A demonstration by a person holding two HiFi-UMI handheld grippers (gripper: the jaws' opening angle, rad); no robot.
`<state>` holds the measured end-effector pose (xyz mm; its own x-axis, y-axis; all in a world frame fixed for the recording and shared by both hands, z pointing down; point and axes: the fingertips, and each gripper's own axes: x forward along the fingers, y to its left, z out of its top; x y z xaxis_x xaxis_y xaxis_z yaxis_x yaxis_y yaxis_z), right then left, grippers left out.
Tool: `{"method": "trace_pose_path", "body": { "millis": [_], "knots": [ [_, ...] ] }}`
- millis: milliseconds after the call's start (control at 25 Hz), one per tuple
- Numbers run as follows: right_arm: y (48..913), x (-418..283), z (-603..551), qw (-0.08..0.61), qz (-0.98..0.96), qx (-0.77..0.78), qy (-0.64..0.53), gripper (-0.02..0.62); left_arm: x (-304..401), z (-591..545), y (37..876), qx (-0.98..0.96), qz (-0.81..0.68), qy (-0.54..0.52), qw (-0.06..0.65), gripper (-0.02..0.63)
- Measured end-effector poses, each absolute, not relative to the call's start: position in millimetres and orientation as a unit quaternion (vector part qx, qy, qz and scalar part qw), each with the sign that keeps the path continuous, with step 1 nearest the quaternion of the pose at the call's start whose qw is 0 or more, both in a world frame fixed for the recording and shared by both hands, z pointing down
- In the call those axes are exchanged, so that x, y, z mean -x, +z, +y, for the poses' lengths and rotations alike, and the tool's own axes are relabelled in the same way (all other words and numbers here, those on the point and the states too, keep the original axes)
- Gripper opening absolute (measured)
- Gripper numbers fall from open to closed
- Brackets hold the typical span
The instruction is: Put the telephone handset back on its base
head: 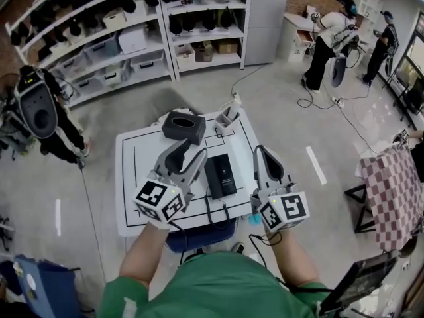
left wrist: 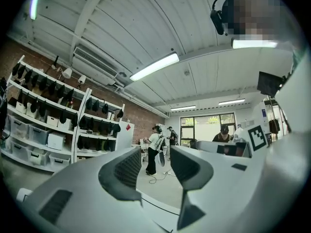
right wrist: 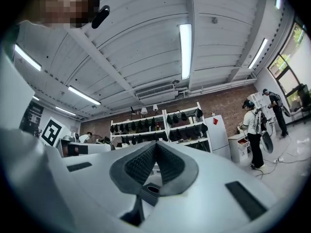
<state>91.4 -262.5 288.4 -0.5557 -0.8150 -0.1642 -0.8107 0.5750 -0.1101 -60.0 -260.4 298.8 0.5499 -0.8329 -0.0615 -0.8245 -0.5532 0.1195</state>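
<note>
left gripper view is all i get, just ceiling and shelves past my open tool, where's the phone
observer: The head view shows the black telephone lying on the white table, just right of your left tool in that view.
operator: is the right tool holding anything
observer: No. The right tool is shut with nothing between its jaws, and it shows on the phone's other side.
operator: anything else on the table
observer: A black box stands beyond the phone, toward the table's far edge.
</note>
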Motion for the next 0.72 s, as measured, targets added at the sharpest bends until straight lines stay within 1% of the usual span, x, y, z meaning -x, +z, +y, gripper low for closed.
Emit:
{"method": "trace_pose_path", "body": {
  "millis": [400, 720],
  "knots": [
    [273, -89, -258, 0.096, 0.886, 0.453, 0.019, 0.023, 59, -262, 294, -0.877, -0.475, -0.061, 0.037, 0.198],
    [275, -90, -259, 0.092, 0.887, 0.452, 0.019, 0.022, 56, -264, 296, -0.878, -0.475, -0.054, 0.032, 0.198]
  ]
}}
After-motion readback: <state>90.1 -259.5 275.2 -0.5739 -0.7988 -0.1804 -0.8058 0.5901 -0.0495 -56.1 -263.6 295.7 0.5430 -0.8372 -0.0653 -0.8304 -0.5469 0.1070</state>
